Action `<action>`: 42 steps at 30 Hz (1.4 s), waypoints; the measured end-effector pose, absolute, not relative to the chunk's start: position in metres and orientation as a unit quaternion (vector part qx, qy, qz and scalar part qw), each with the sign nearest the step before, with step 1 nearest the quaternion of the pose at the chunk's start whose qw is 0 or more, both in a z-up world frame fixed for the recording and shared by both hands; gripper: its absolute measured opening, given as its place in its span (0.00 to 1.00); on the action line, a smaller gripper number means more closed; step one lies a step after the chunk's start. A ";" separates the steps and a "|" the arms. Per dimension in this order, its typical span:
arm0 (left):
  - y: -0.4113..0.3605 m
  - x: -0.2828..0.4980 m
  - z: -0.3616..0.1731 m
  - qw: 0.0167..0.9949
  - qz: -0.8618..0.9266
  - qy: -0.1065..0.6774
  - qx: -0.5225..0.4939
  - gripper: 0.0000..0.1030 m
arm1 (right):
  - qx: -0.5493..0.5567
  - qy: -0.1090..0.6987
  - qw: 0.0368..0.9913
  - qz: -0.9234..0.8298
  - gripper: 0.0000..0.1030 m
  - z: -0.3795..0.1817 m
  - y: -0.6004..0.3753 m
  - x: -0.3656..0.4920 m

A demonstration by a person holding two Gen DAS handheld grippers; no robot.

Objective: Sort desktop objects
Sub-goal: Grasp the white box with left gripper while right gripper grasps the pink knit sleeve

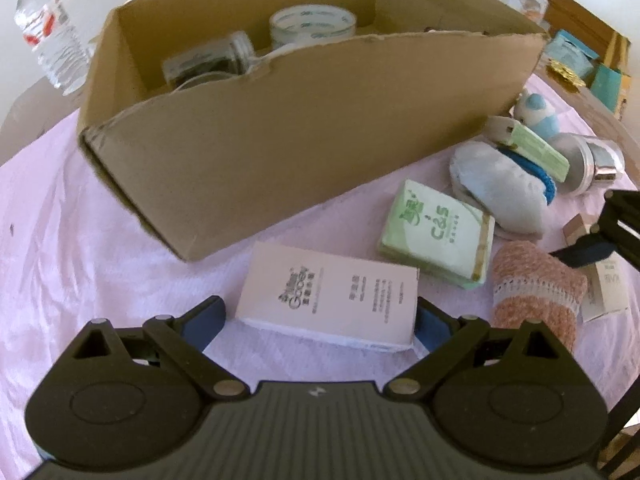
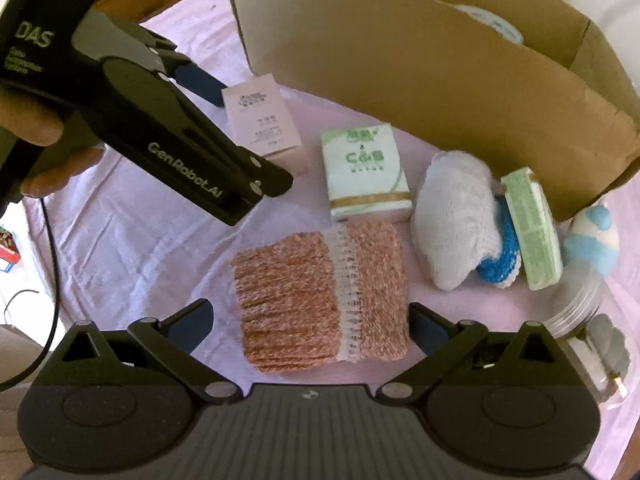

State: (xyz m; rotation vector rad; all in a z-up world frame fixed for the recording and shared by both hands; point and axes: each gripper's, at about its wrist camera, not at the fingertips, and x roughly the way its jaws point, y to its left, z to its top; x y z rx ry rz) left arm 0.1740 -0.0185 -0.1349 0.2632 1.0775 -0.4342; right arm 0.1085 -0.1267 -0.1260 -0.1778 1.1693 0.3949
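My left gripper (image 1: pixel 320 324) stands open low over the cloth, with a pale pink printed box (image 1: pixel 328 300) lying flat between its blue pads. The right wrist view shows the same box (image 2: pixel 264 120) inside the left gripper (image 2: pixel 256 140), which a hand holds. My right gripper (image 2: pixel 310 326) is open too, its fingers on either side of a pink knitted cloth (image 2: pixel 320 300). Beyond these lie a green tissue pack (image 2: pixel 366 176), a white fluffy sock (image 2: pixel 452 216) and a slim green box (image 2: pixel 530 228). The cardboard box (image 1: pixel 280 148) behind holds a tape roll (image 1: pixel 312 26) and a jar (image 1: pixel 212 60).
A lilac cloth (image 1: pixel 80 260) covers the table. A water bottle (image 1: pixel 48 32) stands left of the cardboard box. A blue-white plush (image 2: pixel 592 236) and a clear-lidded jar (image 2: pixel 580 308) sit at the right, with teal boxes (image 1: pixel 576 56) further back. A cable (image 2: pixel 48 240) trails on the left.
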 end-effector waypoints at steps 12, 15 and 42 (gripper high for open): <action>-0.021 0.179 -0.136 0.822 -0.235 0.499 0.140 1.00 | -0.114 0.524 0.825 0.179 1.00 -0.130 -0.117 0.099; -0.024 0.192 -0.137 0.821 -0.233 0.502 0.140 1.00 | -0.111 0.517 0.830 0.177 1.00 -0.130 -0.116 0.098; -0.018 0.176 -0.130 0.827 -0.251 0.478 0.156 0.79 | -0.117 0.512 0.830 0.188 1.00 -0.126 -0.097 0.079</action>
